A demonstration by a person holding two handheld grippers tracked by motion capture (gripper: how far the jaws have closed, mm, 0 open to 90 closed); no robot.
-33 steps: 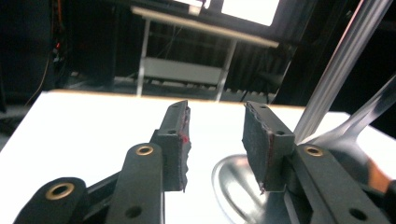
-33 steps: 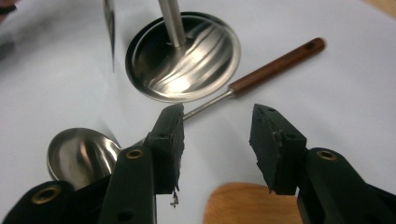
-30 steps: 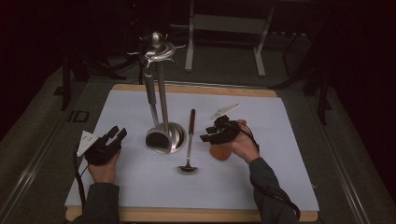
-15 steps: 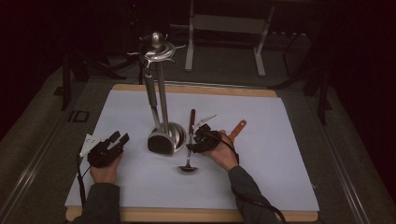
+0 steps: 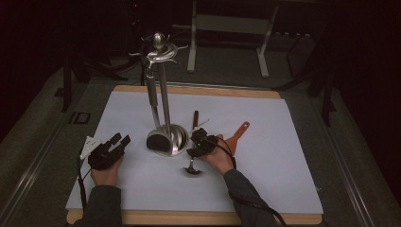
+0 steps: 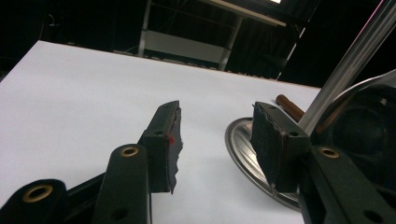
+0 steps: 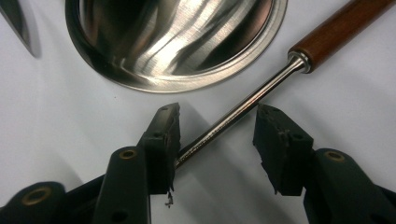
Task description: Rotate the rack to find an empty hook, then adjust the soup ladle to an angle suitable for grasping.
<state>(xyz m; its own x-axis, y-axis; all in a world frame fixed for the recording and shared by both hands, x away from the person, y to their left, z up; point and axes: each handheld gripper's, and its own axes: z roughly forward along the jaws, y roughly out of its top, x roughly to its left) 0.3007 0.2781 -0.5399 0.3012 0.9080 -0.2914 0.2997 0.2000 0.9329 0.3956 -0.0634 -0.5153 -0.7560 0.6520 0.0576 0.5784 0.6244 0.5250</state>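
Two grippers sit over the white counter [image 5: 283, 142]. We see the right gripper [image 7: 217, 126] with its jaws spread on either side of the ladle's [image 7: 243, 109] steel shaft (they have just closed a little, pads not pressing yet), beside the utensil stand's base [image 7: 177, 42]. Our left gripper [image 5: 118, 142] rests nearby, jaws spread and empty.

Left gripper [image 6: 215, 140] and right gripper [image 7: 217, 140]: black jaws, brass-ringed screw holes behind ragged dark pads. Red dot on the left gripper's one pad. Dark grey sleeves [image 5: 101, 208], black cables trailing.
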